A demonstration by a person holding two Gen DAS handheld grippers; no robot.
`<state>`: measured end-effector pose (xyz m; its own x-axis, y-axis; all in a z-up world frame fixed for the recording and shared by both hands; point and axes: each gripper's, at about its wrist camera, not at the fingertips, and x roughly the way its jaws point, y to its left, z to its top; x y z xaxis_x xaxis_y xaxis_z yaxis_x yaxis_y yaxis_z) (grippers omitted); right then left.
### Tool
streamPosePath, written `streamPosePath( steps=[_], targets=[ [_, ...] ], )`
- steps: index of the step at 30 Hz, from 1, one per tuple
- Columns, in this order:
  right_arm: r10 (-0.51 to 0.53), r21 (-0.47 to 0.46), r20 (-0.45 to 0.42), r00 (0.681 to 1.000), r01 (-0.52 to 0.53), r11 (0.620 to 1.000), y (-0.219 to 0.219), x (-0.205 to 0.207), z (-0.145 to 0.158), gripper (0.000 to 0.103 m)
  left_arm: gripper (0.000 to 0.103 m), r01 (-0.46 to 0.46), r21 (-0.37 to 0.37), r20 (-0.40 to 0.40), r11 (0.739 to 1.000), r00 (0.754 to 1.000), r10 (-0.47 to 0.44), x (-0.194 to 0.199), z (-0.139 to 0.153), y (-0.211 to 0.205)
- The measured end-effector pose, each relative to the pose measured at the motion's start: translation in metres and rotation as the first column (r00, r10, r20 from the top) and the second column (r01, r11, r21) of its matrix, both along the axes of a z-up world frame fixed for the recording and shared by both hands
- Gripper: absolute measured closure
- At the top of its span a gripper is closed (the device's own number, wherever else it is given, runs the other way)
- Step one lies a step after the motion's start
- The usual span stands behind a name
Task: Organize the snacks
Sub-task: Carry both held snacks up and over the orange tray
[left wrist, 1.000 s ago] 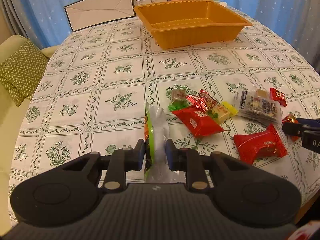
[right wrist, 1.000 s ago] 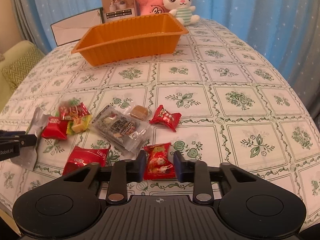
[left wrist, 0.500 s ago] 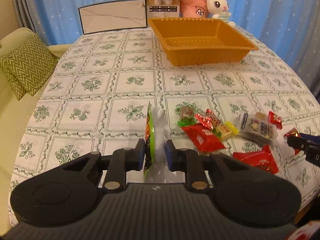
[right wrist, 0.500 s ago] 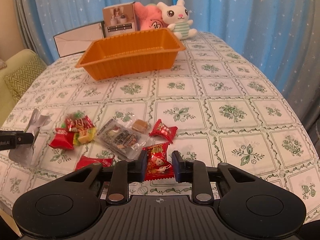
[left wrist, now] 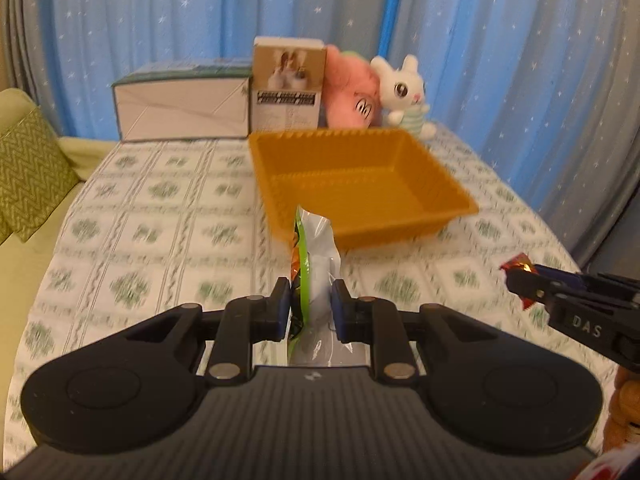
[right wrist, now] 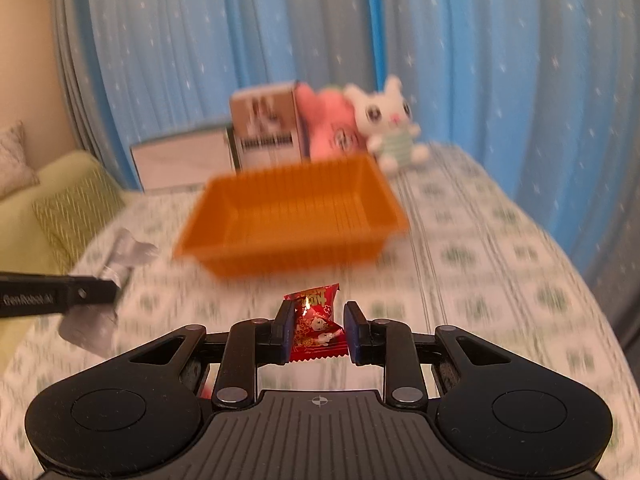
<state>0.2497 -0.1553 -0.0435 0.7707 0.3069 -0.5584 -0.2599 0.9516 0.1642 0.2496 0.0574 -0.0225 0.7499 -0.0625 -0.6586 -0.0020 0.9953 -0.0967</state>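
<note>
The left gripper (left wrist: 308, 304) is clenched on a green and silver snack bag (left wrist: 314, 256), held upright on its edge above the tablecloth (left wrist: 160, 216), in front of the near left corner of the orange tray (left wrist: 360, 184). The right gripper (right wrist: 317, 330) grasps a red candy (right wrist: 316, 326) between its fingers, also raised over the cloth short of the tray. Behind the tray stand a white box (left wrist: 182, 106), a carton (left wrist: 288, 82), a pink plush (left wrist: 352, 96) and a white bunny (left wrist: 402, 92).
</note>
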Motion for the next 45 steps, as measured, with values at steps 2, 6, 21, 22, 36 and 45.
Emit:
streamPosePath(
  steps=[2, 6, 21, 22, 36, 45],
  targets=[
    [0.007, 0.012, 0.027, 1.0, -0.008, 1.0, 0.003, 0.022, 0.008, 0.076, 0.084, 0.006, -0.01, 0.016, 1.0, 1.0, -0.005, 0.019, 0.004, -0.002],
    [0.015, 0.03, 0.045, 0.999, -0.016, 0.999, 0.007, 0.065, 0.013, 0.076, 0.084, 0.018, -0.033, 0.041, 0.999, 0.999, -0.017, 0.06, 0.007, -0.004],
    [0.009, 0.075, -0.013, 1.0, -0.008, 0.997, 0.021, 0.169, -0.023, 0.076, 0.084, 0.012, -0.096, 0.033, 0.995, 0.999, -0.008, 0.142, -0.037, 0.007],
    [0.008, 0.074, -0.016, 1.0, -0.007, 0.997, 0.023, 0.174, -0.026, 0.076, 0.084, 0.01, -0.096, 0.032, 0.995, 0.999, -0.007, 0.145, -0.04, 0.008],
    [0.025, 0.083, -0.044, 0.999, -0.022, 0.996, 0.039, 0.2, -0.047, 0.076, 0.084, 0.007, -0.099, 0.028, 0.995, 1.0, -0.005, 0.171, -0.052, 0.015],
    [-0.007, 0.099, -0.045, 0.999, 0.011, 0.995, 0.035, 0.203, -0.046, 0.073, 0.084, -0.01, -0.099, 0.039, 0.995, 0.999, 0.014, 0.169, -0.05, 0.023]
  ],
)
